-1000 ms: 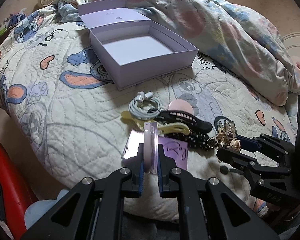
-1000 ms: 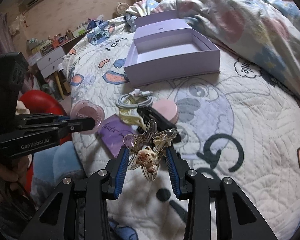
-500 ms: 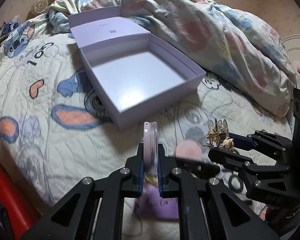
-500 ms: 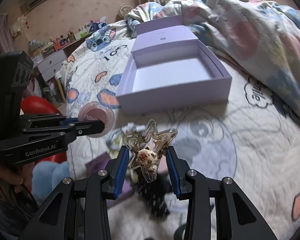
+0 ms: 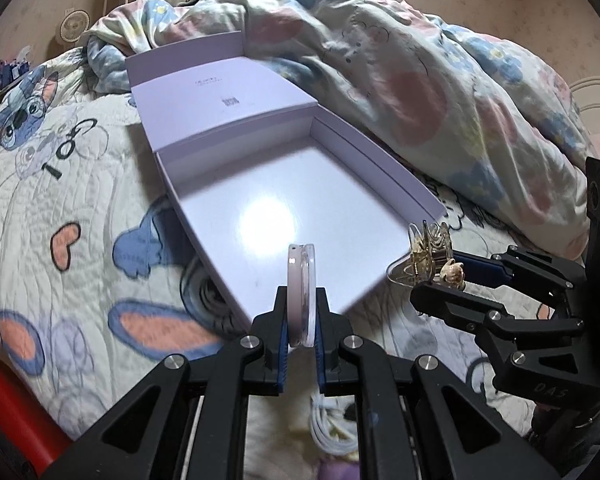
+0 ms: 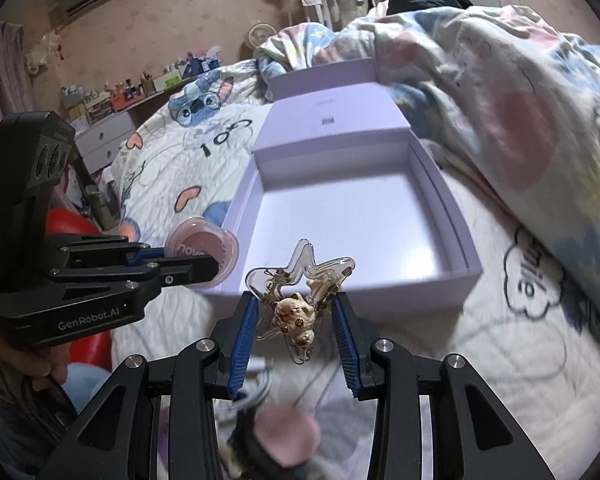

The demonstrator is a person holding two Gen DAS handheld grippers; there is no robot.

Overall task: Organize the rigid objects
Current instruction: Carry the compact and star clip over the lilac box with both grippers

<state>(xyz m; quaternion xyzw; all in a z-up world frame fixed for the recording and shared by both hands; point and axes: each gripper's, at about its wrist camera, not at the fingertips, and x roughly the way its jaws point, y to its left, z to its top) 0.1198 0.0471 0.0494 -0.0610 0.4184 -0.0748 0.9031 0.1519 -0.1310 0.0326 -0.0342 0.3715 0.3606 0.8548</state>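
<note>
Left wrist view: your left gripper [image 5: 300, 316] is clamped tight on a round pink compact [image 5: 300, 292], held on edge, upright betw. the blue pads, right at the near corner of the open lilac box [image 5: 364, 168]. Box sits on the quilted bedspread [image 5: 60, 200], lid flap [image 5: 216, 92] folded back toward the far side, inside empty. Crumpled duvet [image 5: 420, 80] lies along the box's right wall & beyond it. Your right gripper [image 5: 440, 276] comes in from the right, just off the box's near-right corner, carrying a clear star hair clip [image 5: 428, 252].

Right wrist view: right gripper [image 6: 296, 316] fingers narrow, closed on the star hair clip [image 6: 300, 280] w/ a small cat charm [image 6: 294, 314] on it; clip hangs just over the box's [image 6: 452, 208] near wall. Left gripper [image 6: 204, 264] w/ the compact [image 6: 204, 248] is at the box's near-left corner, a hand [image 6: 40, 364] gripping its handle. White cable [image 5: 332, 424] lies on the bedspread under your left gripper.
</note>
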